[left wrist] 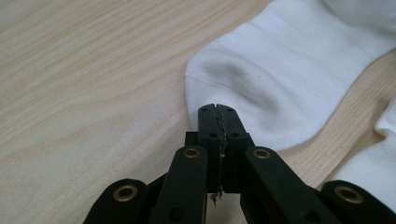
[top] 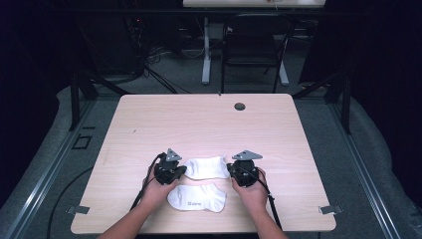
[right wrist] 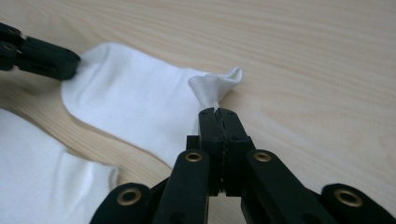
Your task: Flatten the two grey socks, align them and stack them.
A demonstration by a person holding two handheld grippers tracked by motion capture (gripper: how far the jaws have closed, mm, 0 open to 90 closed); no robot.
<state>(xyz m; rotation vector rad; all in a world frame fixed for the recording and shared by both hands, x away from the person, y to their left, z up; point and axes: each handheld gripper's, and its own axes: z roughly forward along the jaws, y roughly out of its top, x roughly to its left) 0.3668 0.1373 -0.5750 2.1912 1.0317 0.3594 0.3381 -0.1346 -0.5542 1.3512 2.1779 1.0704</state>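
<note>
Two white socks lie on the counter (top: 149, 119), and the work looks barely begun: the far sock (top: 206, 167) is stretched flat between the two grippers, while the near sock (top: 196, 197) rests untouched just beside them, toward the person. The left gripper (left wrist: 218, 109) has its jaws pressed together at the rounded end of the far sock, though whether any cloth is caught between them I cannot tell. The right gripper (right wrist: 218, 112) is likewise pressed together, seemingly pinching the crumpled cuff of that sock, which puckers up just past its tip. Judging by this, pairing or folding is all yet to do. Both hands come in low from the near edge, each gripper angled inward and down toward the other
</note>
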